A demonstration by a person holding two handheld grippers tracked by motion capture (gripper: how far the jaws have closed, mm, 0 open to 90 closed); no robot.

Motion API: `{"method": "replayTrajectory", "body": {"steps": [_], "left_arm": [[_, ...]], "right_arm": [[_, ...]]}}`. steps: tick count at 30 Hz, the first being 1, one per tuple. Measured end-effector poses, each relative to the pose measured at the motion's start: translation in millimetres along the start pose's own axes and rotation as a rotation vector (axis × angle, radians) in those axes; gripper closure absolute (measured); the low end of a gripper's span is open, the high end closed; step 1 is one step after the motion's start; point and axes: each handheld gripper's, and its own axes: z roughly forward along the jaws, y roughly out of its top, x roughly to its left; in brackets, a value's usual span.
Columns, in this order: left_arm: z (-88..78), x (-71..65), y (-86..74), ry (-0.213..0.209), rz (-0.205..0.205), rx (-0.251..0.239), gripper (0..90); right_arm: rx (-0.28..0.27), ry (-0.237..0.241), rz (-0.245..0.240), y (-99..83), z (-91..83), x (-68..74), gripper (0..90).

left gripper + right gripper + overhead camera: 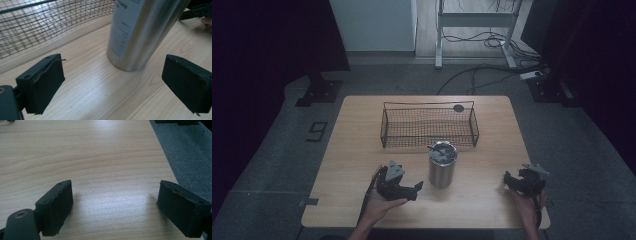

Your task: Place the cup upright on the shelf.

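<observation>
Plainly, the wooden surface (362, 165) is the widest thing here, and its edges are the first hazard: the right gripper (517, 181) sits at about four o'clock, close to the right edge, and its own view shows the floor just past the right-hand finger (183, 207), so a careless sweep there could carry something off the side.

Next in size is the wire basket (430, 125) at twelve o'clock. Through the mesh I see nothing lying in it; only a dark round spot shows near its back right corner, and I cannot tell whether that sits inside or on the wood behind.

Smaller is the steel tumbler (442, 165), upright at the centre, just in front of the basket and apart from it. Its lid carries a dark fitting; what is inside is hidden. It is tall, smooth and narrow-footed, so I judge a glancing touch from one finger could tip it toward the basket or slide it away, and a high or off-centre squeeze could let it slip.

Smallest, the left gripper (414, 190) lies at seven o'clock, aimed at the tumbler (140, 32), fingers (42, 85) spread wide and empty, short of the metal. The right gripper's fingers are equally wide and hold nothing.
</observation>
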Motion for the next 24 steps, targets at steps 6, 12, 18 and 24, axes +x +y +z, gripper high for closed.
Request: {"method": "replayTrajectory", "body": {"steps": [6,12,18,24], "left_arm": [[7.0,-4.5,6.8,-0.010,0.004,-0.001,3.3],[17.5,-9.0,15.3,-0.001,0.016,-0.012,4.1],[25.0,-13.7,19.9,-0.007,0.023,-0.021,4.6],[31.4,-19.1,25.5,-0.012,0.035,-0.031,4.4]], "right_arm": [[-0.002,0.000,0.001,0.4,0.7,0.2,13.0],[-0.001,-0.002,0.001,0.7,1.0,0.3,12.9],[0.001,-0.004,0.002,1.1,1.2,0.2,12.9],[-0.001,-0.004,0.003,1.2,1.4,0.3,12.9]]}}
